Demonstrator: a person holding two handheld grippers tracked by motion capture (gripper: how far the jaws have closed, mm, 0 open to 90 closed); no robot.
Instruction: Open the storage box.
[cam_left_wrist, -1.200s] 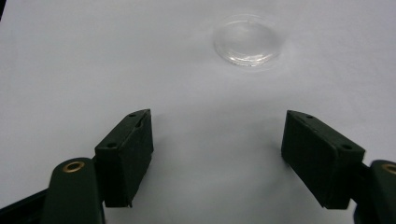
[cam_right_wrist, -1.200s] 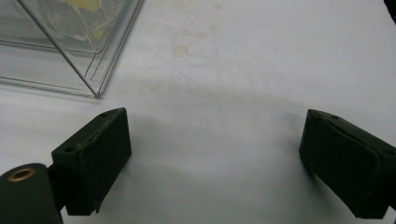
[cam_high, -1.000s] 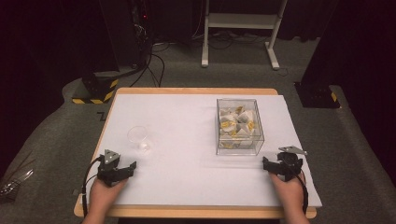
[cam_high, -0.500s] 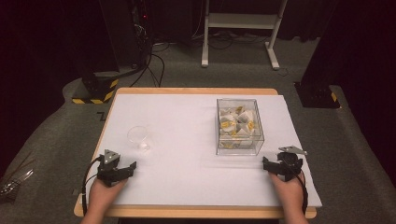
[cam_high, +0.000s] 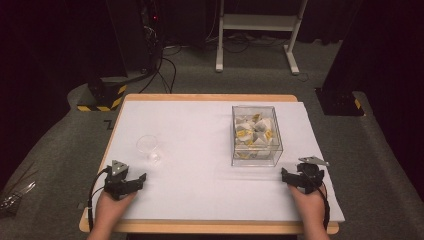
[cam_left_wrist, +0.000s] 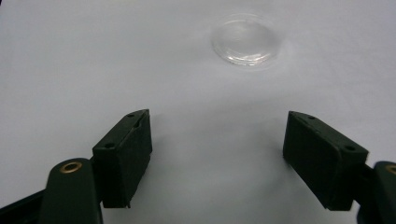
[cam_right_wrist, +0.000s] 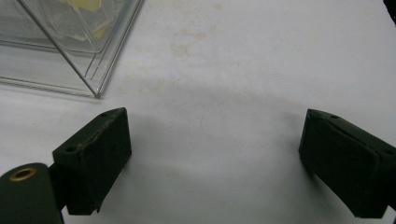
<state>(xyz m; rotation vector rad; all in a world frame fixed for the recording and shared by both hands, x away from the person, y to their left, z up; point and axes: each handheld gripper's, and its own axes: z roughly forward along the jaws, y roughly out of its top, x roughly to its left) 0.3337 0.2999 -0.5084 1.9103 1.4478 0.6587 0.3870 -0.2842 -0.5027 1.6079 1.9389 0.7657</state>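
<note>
White sheet (cam_high: 200, 150) lies bare between the two grippers, which rest low near the table's near edge. The left gripper (cam_left_wrist: 217, 154), jaws wide and empty, has the clear cup (cam_left_wrist: 246, 41) just ahead of it. The right gripper (cam_right_wrist: 215, 161), equally wide, sits just beside the clear box's (cam_right_wrist: 70, 42) near corner.

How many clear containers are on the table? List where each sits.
2. A small clear cup stands ahead of the left gripper; a clear box of white-and-yellow packets stands ahead of the right gripper.
</note>
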